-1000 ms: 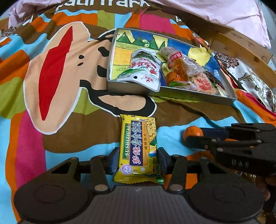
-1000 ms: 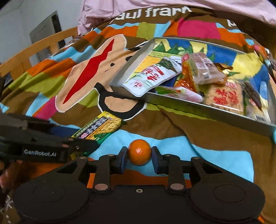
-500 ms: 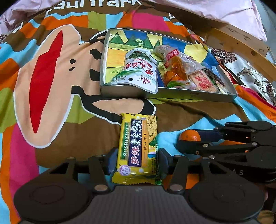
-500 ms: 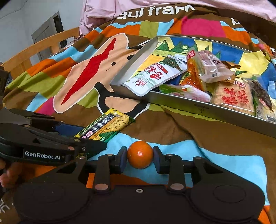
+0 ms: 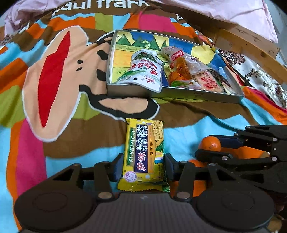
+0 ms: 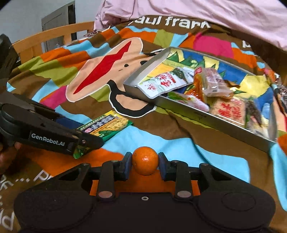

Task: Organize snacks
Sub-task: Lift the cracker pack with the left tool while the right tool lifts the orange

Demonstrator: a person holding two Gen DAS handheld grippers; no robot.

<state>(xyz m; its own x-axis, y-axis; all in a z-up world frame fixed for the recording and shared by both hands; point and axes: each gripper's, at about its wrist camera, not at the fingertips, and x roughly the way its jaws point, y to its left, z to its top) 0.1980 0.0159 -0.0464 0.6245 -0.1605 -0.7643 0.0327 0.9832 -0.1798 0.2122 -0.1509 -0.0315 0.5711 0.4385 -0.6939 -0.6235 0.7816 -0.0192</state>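
My left gripper [image 5: 144, 165] is shut on a yellow cracker packet [image 5: 143, 152], held just above the colourful blanket. The packet also shows in the right wrist view [image 6: 105, 127]. My right gripper [image 6: 145, 164] is shut on a small orange [image 6: 145, 160], which also shows in the left wrist view [image 5: 209, 143]. Ahead lies a metal tray [image 5: 179, 94] with a painted bottom. It holds a white snack pouch [image 5: 145, 73] and several other wrapped snacks [image 5: 183, 66]. The tray shows in the right wrist view too [image 6: 197, 114].
A wooden bed rail [image 5: 251, 46] runs behind the tray on the right, with a patterned cloth [image 5: 260, 77] below it. A pink quilt [image 6: 197, 9] lies at the back. Another wooden rail [image 6: 44, 37] is at the far left.
Both grippers have lifted a little and moved toward the tray, still holding the packet and the orange. The tray looks nearer and larger in the right wrist view.
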